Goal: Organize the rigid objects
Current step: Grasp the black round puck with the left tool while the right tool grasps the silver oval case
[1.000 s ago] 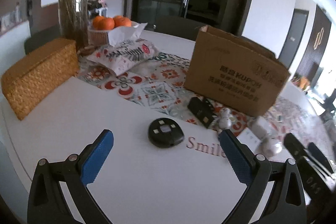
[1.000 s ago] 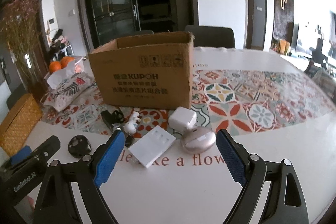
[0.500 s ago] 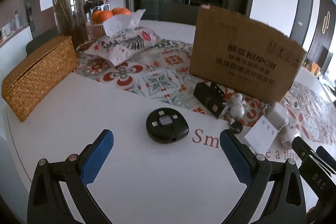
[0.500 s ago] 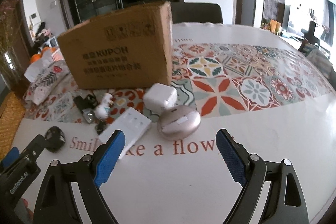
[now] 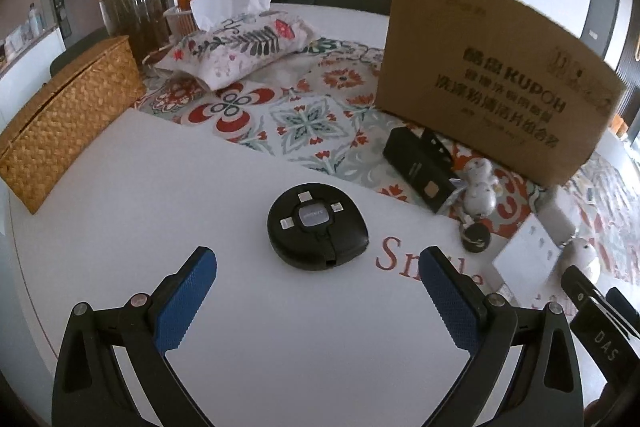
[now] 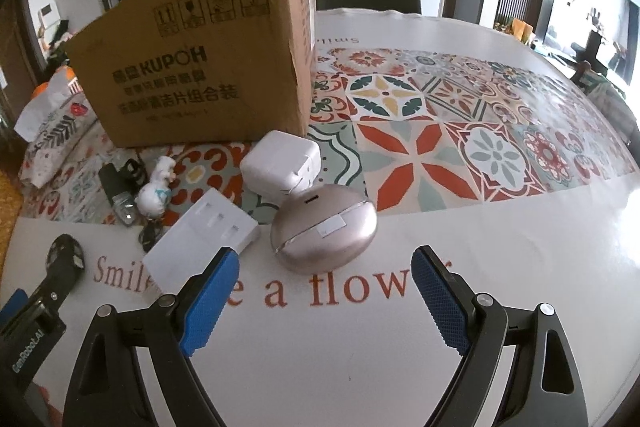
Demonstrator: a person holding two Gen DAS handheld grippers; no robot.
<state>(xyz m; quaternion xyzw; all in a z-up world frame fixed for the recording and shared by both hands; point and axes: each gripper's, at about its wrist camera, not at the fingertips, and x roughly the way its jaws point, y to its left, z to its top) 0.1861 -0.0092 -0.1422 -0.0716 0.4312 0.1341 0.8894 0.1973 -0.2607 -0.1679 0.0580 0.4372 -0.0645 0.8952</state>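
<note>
The brown cardboard box [image 6: 200,67] stands on the patterned part of the bench [image 6: 520,247], printed "KUPOH" with lines of Chinese characters under it and four handling symbols along its upper edge. Its inside is hidden from both views. Red lettering on the white part of the bench cover reads "Smile", partly hidden, then "a flow" in the right wrist view.

The left tongs [image 5: 316,279] are spread wide and hold nothing; just ahead of them, between the lines of the blue pads [image 5: 184,303], lies a round black disc with small plugs around a grey centre [image 5: 318,231]. The body of the right gripper shows at the lower right of this view, marked "DAS".

The right tongs [image 6: 324,283] are also wide and hold nothing. Just ahead lies a rose-gold egg-shaped case with a white sticker [image 6: 324,227], touching a white square charger block [image 6: 280,167] behind it. Just left of the case lies a flat white rectangular plate with small slots [image 6: 200,243]. Further left are a small white snowman figurine [image 6: 154,187] and a black rectangular device [image 5: 420,171], close to the foot of the box. The left gripper's body at the lower left reads "GenRobot.AI".

At the far left sit a woven straw box [image 5: 68,131] with its lid shut, and a floral fabric tissue cover [image 5: 240,47] with a white tissue sticking out.
</note>
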